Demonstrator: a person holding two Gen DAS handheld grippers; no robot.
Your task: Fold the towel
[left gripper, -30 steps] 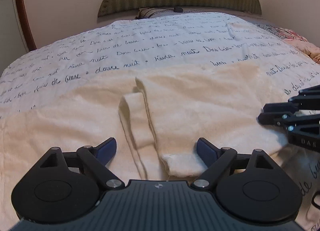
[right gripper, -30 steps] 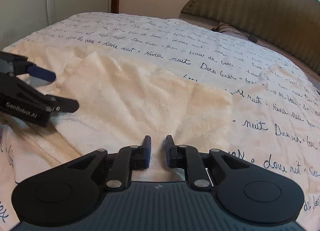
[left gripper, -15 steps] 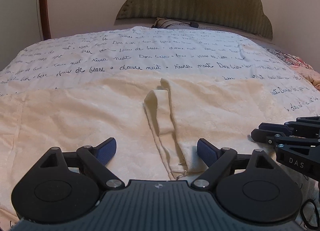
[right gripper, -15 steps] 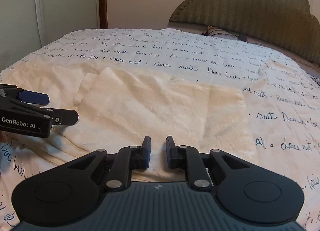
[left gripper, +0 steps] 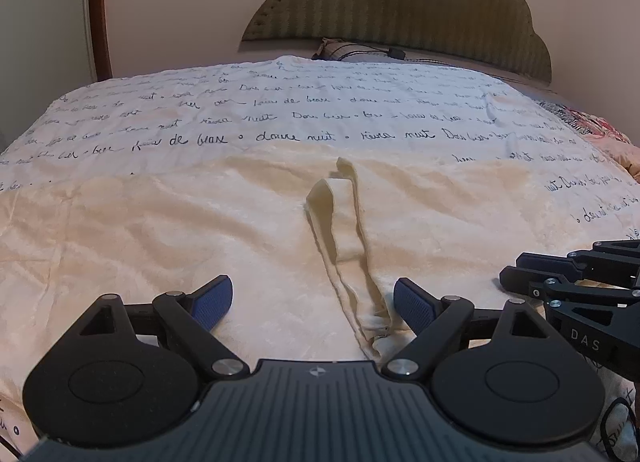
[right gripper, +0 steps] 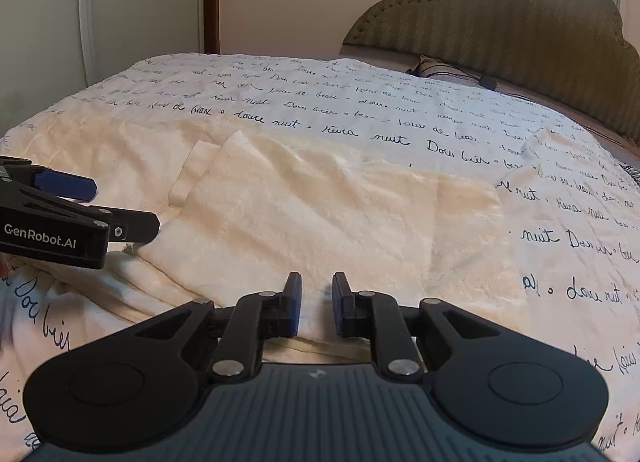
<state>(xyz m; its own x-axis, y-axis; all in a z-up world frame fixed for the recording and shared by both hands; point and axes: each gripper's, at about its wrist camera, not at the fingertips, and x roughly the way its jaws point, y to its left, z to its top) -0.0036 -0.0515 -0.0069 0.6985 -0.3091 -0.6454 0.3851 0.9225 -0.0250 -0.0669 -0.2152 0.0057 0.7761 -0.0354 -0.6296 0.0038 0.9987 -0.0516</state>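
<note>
A cream plush towel (left gripper: 160, 230) lies spread on the bed, with its right part folded over into a doubled layer (right gripper: 320, 214). The fold's raised edge (left gripper: 344, 222) runs toward my left gripper (left gripper: 312, 302), which hovers open just above the towel, and the fold's near corner lies between its blue pads (left gripper: 212, 302). My right gripper (right gripper: 316, 302) sits low at the doubled layer's near edge, its jaws a narrow gap apart with towel pinched between them. Each gripper shows at the side of the other's view: the right gripper (left gripper: 516, 268) and the left gripper (right gripper: 120, 206).
The bed is covered by a white bedspread (left gripper: 320, 118) printed with black script. A green padded headboard (left gripper: 400, 10) and a pillow (left gripper: 352, 50) stand at the far end. A patterned cloth (left gripper: 600, 130) lies at the right edge, and a wall with a wooden frame (left gripper: 96, 10) is on the left.
Both grippers have drawn back and tilted up, so more wall and headboard show. The left stays open over the fold's corner, and the right's narrow gap is unchanged.
</note>
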